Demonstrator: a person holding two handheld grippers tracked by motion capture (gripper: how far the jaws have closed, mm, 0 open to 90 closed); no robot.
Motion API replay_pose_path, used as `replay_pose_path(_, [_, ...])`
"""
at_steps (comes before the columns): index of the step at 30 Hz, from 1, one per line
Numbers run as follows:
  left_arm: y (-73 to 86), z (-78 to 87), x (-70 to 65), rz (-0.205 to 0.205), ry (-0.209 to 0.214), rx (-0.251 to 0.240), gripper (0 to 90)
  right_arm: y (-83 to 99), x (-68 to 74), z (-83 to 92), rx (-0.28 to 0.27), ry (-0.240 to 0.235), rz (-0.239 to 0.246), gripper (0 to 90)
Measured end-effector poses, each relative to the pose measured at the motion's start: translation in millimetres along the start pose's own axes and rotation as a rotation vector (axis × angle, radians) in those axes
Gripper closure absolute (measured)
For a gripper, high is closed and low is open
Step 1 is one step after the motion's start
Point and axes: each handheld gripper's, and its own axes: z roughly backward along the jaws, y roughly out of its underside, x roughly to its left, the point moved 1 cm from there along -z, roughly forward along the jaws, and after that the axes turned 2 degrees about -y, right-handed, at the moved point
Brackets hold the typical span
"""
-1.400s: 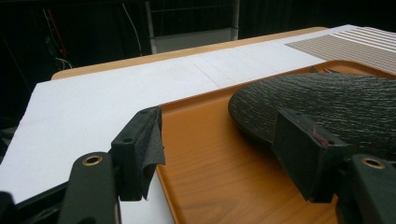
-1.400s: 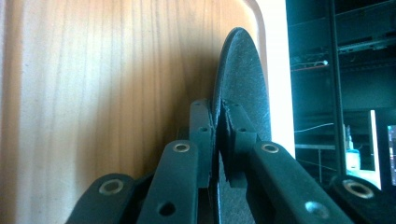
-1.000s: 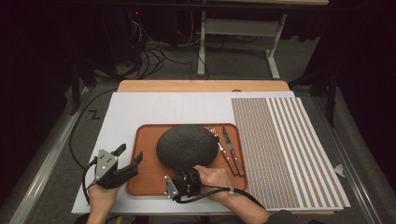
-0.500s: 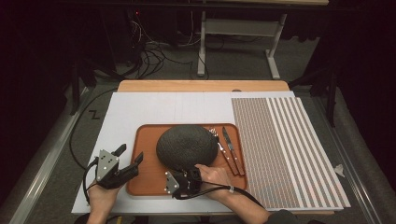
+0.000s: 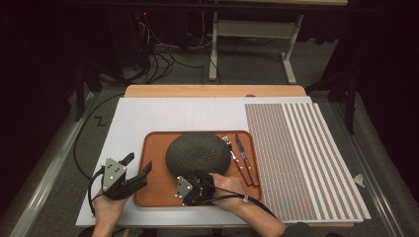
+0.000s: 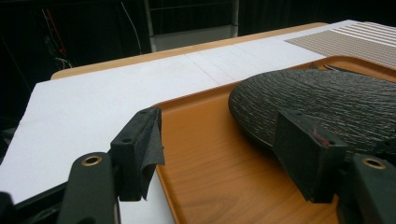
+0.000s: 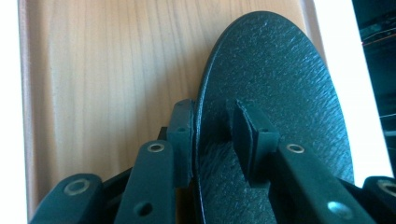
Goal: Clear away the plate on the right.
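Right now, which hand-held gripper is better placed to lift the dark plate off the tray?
Right. The right hand-held gripper already straddles the dark plate rim, its jaws having just been opening. The left hand-held gripper sits open over the tray edge, apart from it.

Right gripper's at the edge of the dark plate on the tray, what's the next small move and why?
Probably draw the right gripper back off the dark plate. Its jaws have just been opening: the rim runs between them, with a gap at one pad, and the plate lies on the wooden tray, so it looks set down.
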Motion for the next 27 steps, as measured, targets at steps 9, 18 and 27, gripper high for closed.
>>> replay_pose_path(9, [0.0,-0.3,0.1,0.001,-0.001,0.001,33.1,1.6,-1.1,1.7,-0.008,-0.043,-0.017,67.7])
replay_pose_path(18, [0.0,-0.2,0.1,0.0,-0.001,0.0,33.1,0.5,0.9,4.6,-0.02,-0.06,-0.016,65.7])
replay_pose_path(27, [0.0,-0.4,0.0,0.0,-0.002,0.002,33.1,0.7,-1.4,11.8,-0.054,-0.086,-0.042,67.7])
